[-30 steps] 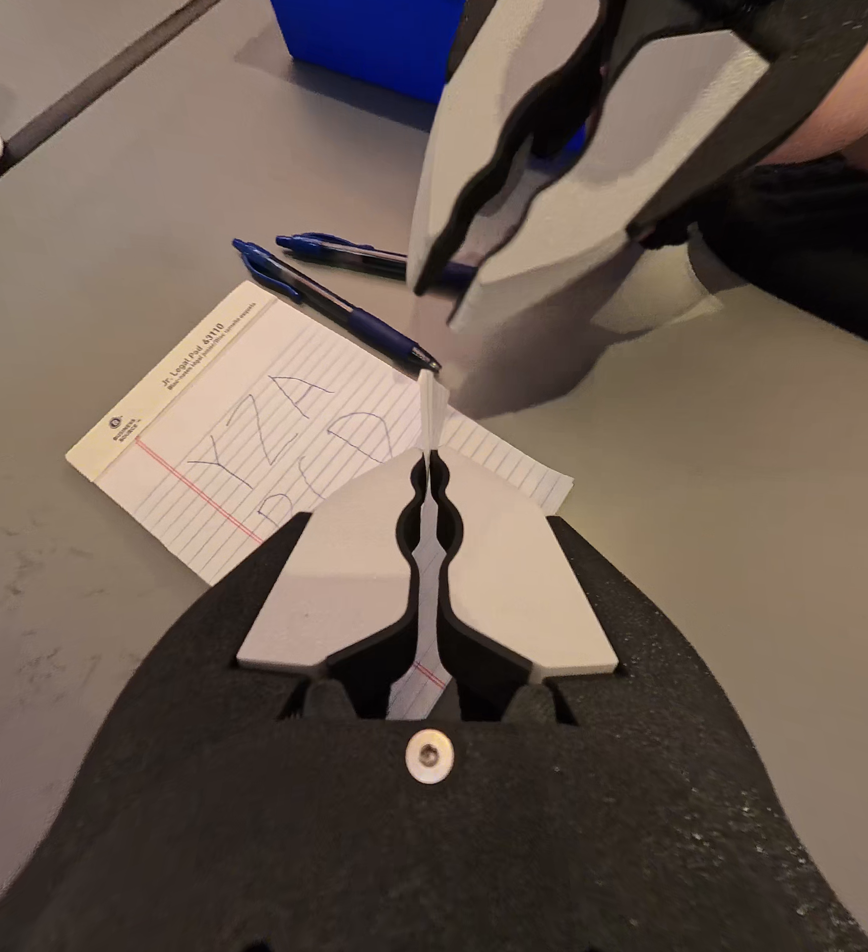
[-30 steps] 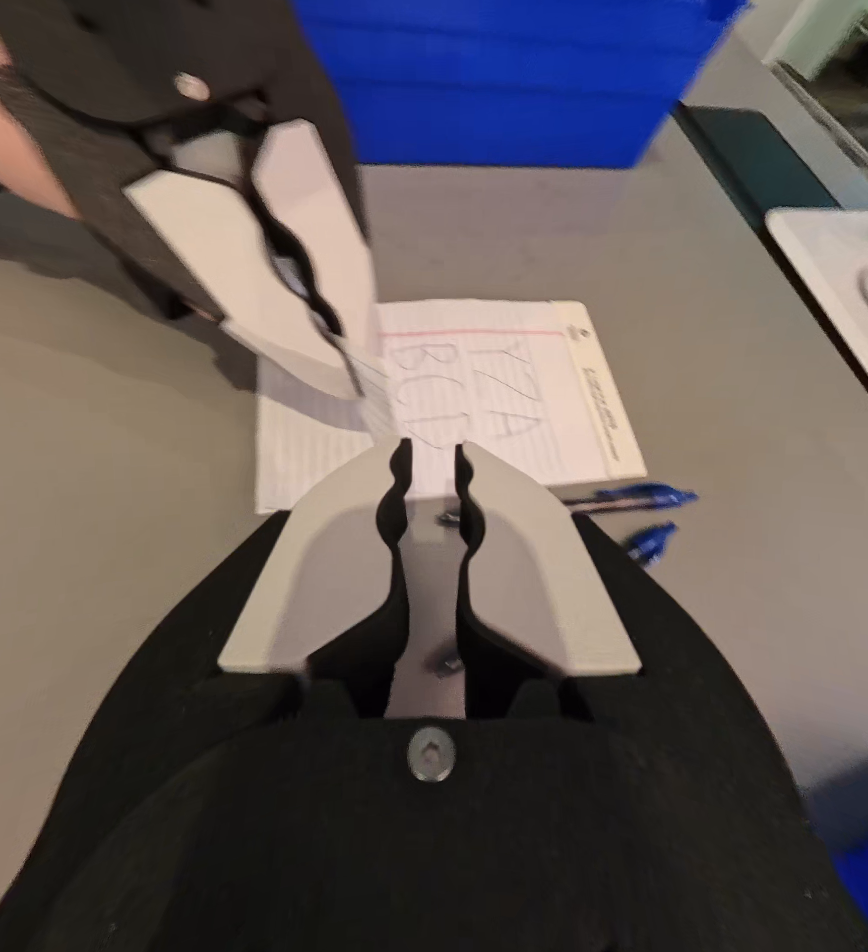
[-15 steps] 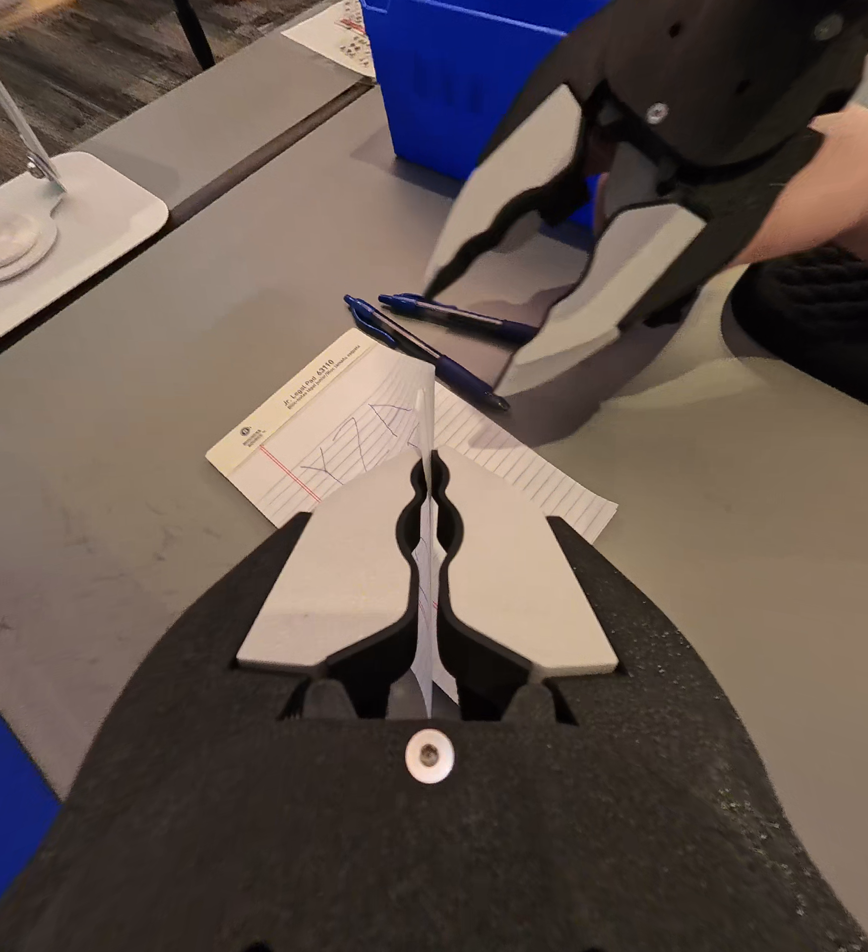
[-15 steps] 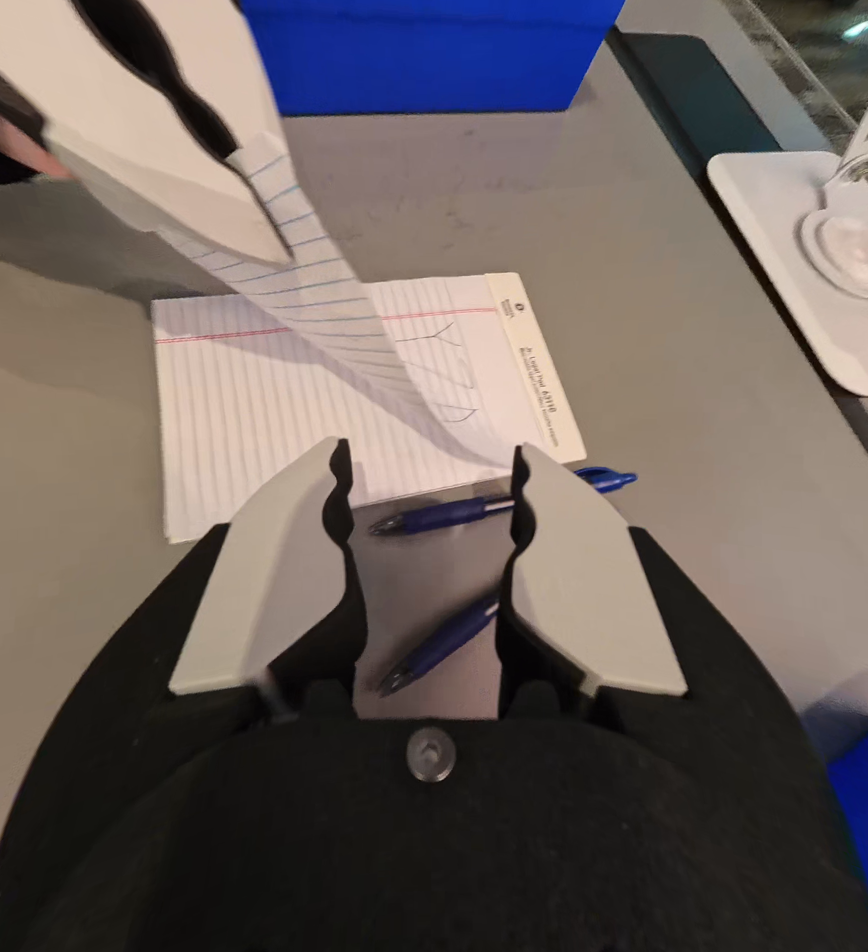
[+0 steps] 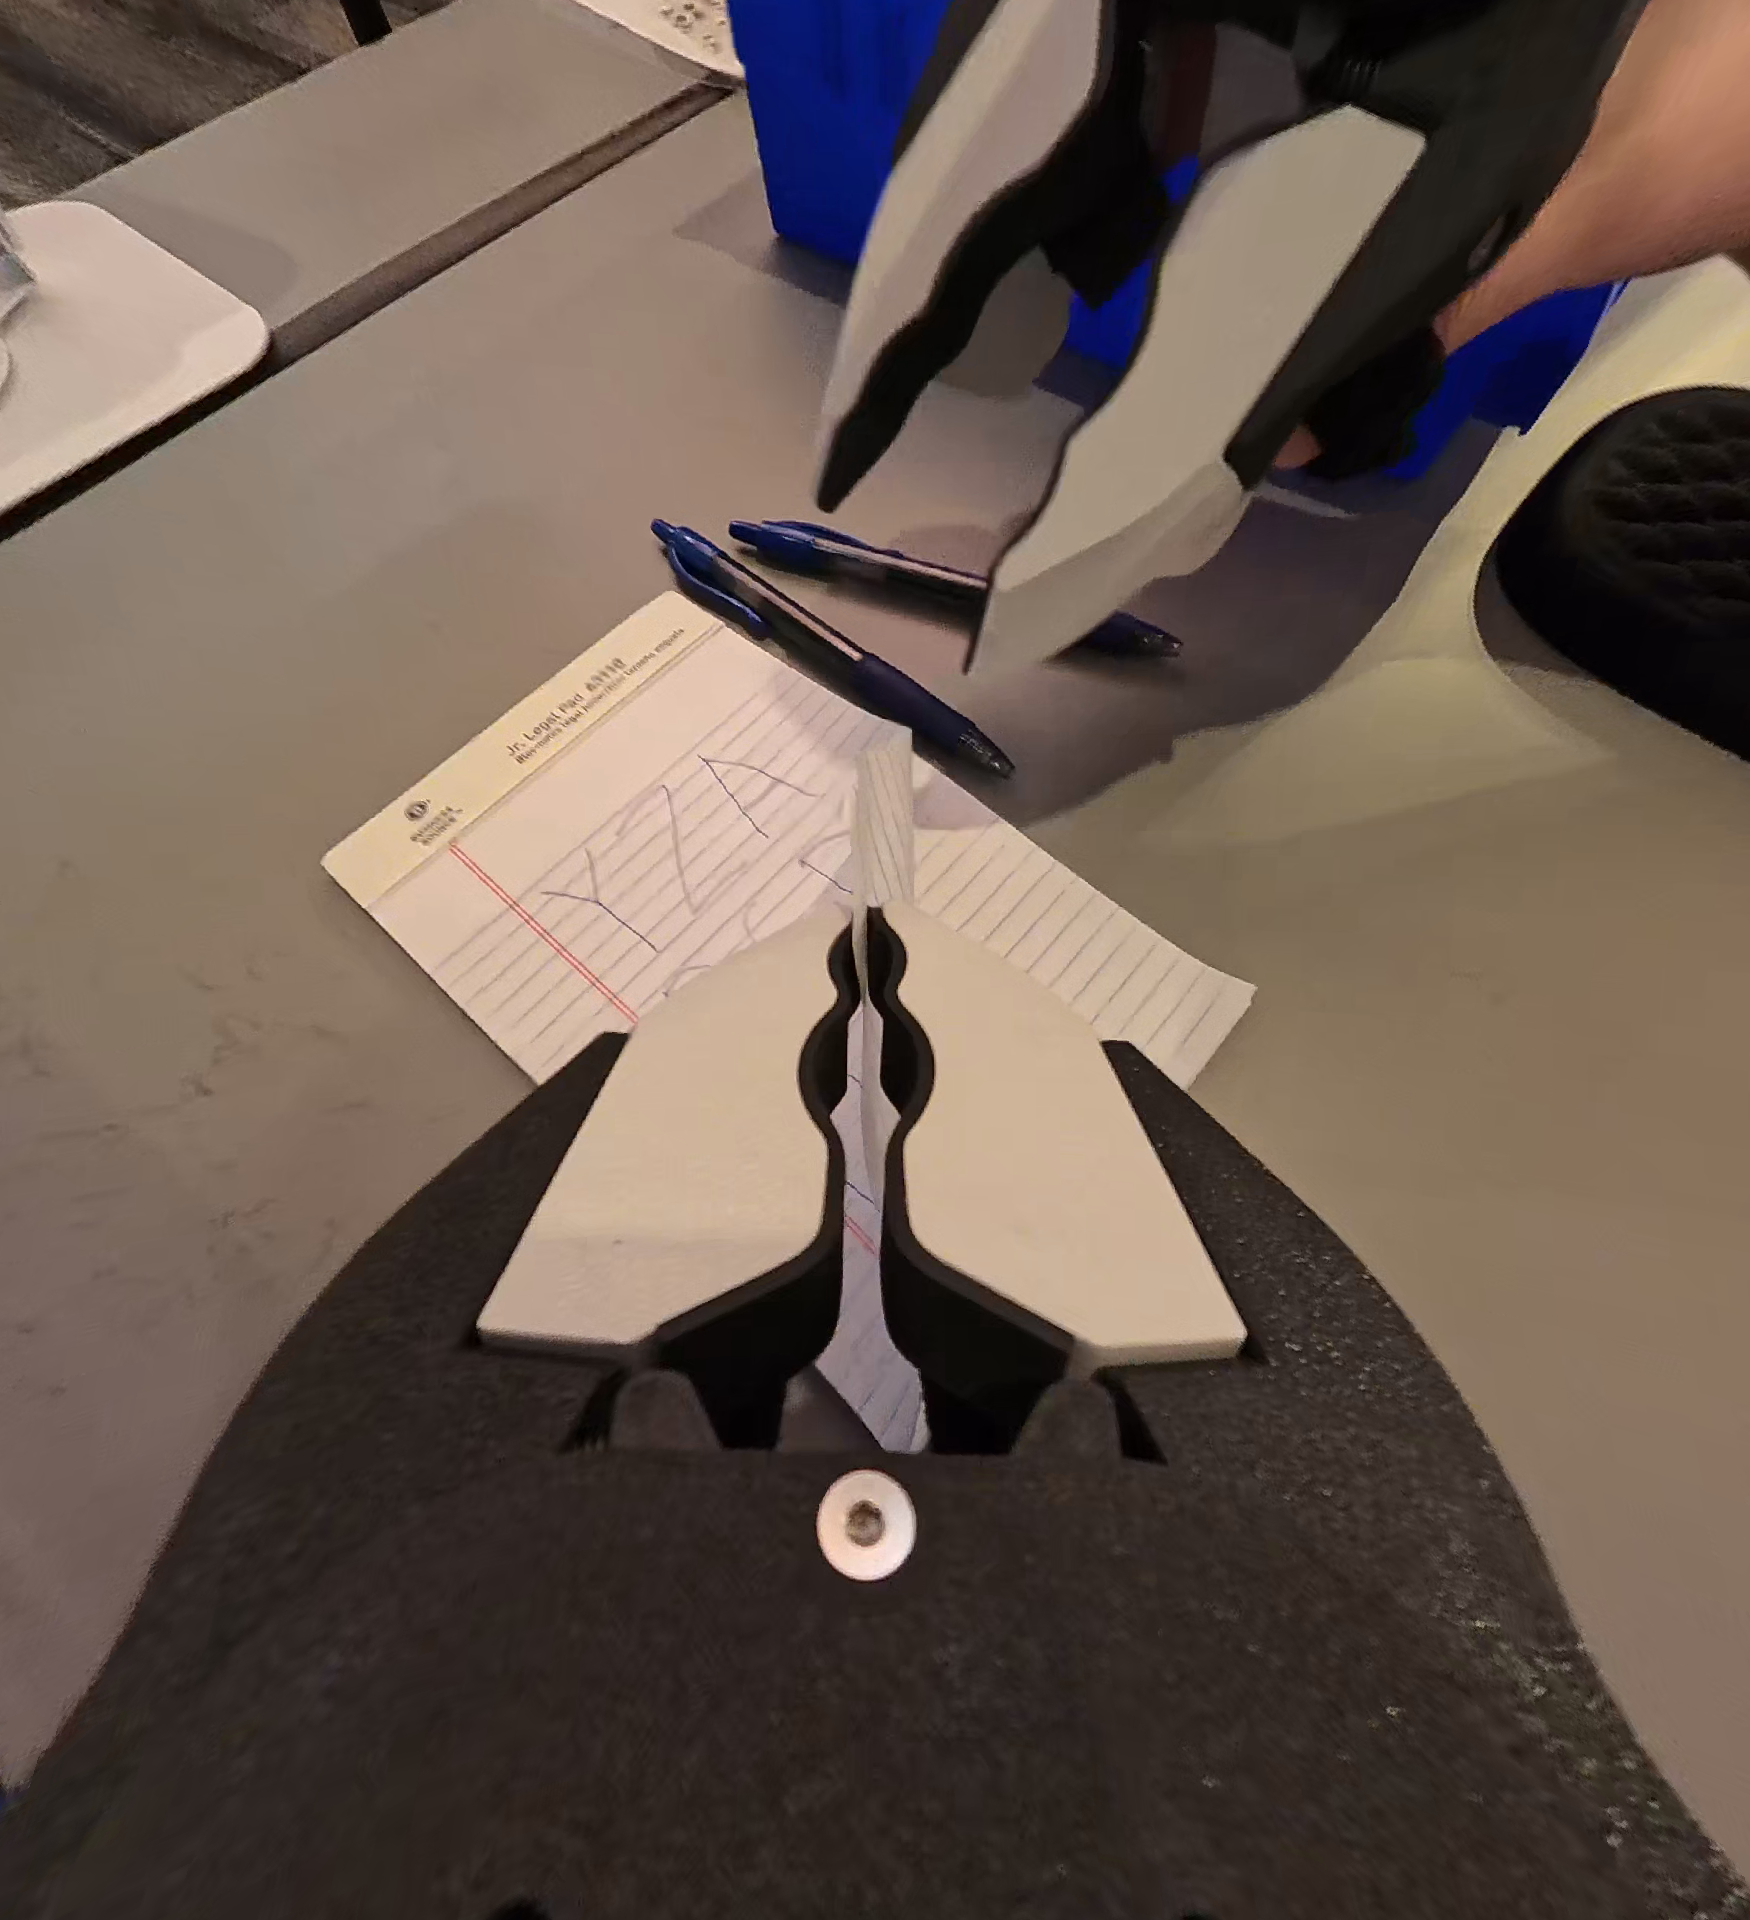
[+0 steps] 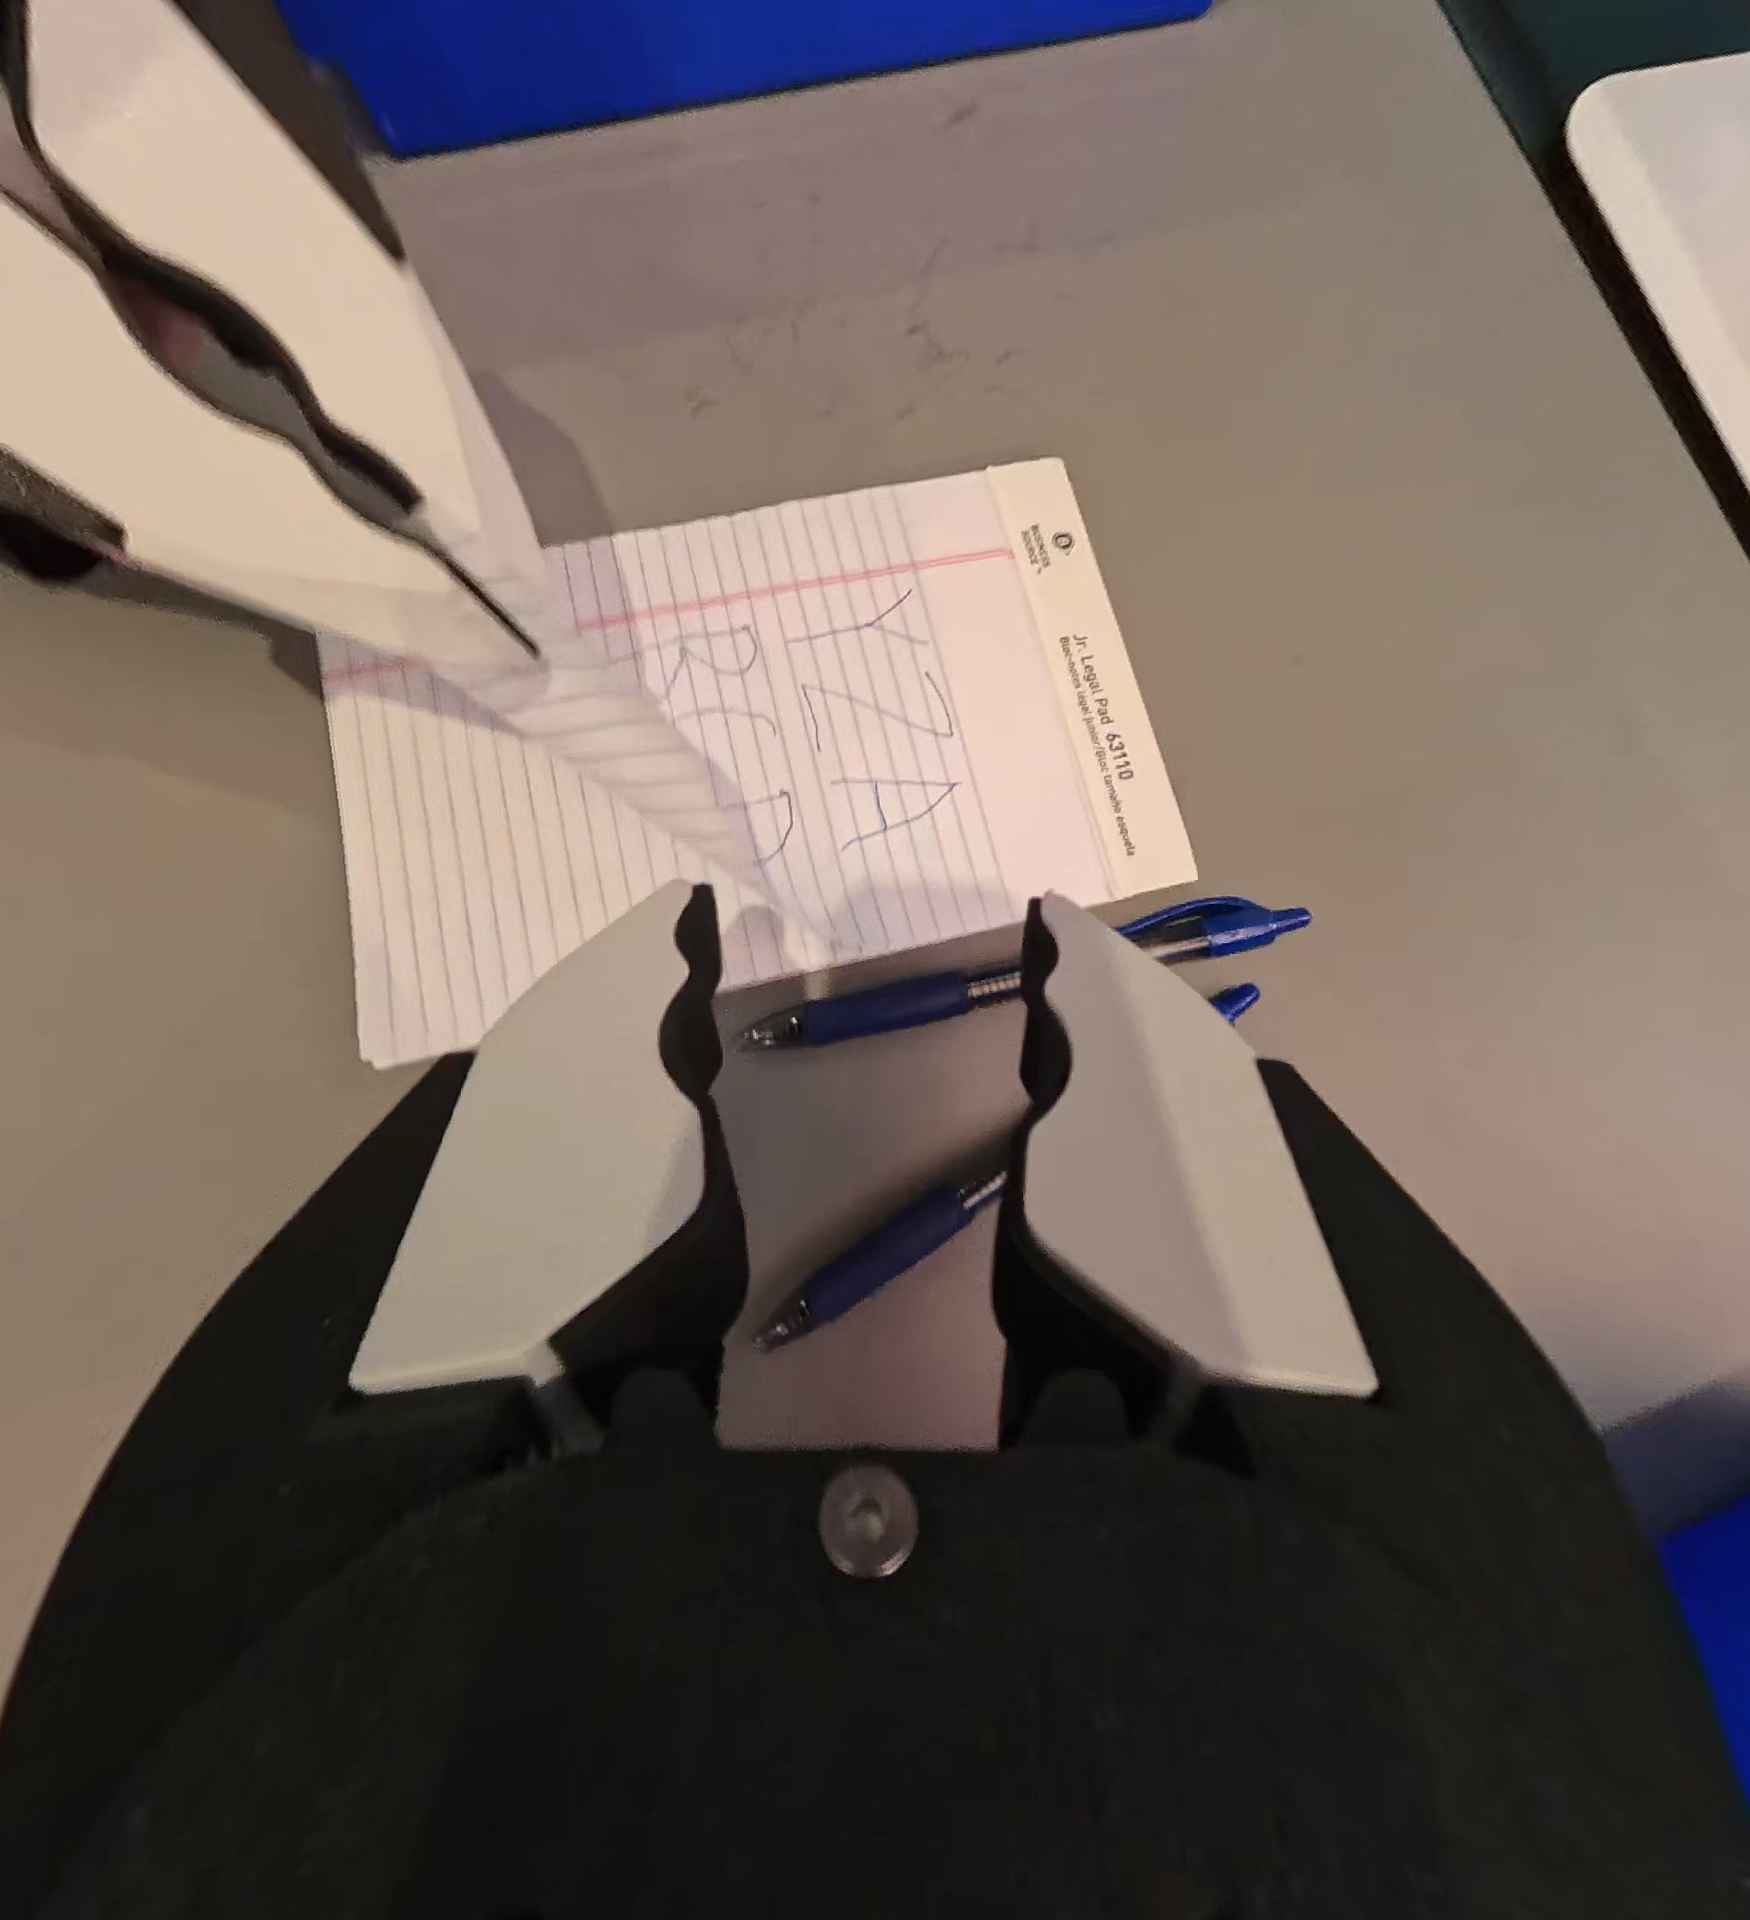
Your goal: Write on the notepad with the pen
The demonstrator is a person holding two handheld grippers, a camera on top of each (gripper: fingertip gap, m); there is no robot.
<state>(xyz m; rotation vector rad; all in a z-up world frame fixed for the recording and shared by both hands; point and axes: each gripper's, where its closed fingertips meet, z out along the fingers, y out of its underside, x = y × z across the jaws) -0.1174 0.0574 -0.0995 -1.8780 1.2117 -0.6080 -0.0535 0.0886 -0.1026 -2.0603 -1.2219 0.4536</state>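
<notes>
A white lined notepad [image 5: 580,831] with blue handwriting lies on the grey table, and it also shows in the right wrist view [image 6: 954,675]. My left gripper [image 5: 866,920] is shut on the pad's top sheet [image 5: 883,831] and holds that sheet's corner curled up off the pad [image 6: 622,727]. Two blue pens lie beside the pad, one next to its edge [image 5: 829,649] [image 6: 881,1013] and one farther out [image 5: 850,561] [image 6: 881,1257]. My right gripper [image 6: 866,904] is open and empty above the pens. It also shows in the left wrist view [image 5: 902,577].
A blue bin [image 5: 819,125] [image 6: 746,62] stands behind the pad. A white lamp base [image 5: 71,312] [image 6: 1702,260] sits on the neighbouring table across a dark seam. A black mesh pad [image 5: 1681,582] lies at the right. A bare arm holds the right gripper.
My right gripper opened wide and drew back over the two pens. My left gripper stayed shut on the sheet and lifted its corner off the pad.
</notes>
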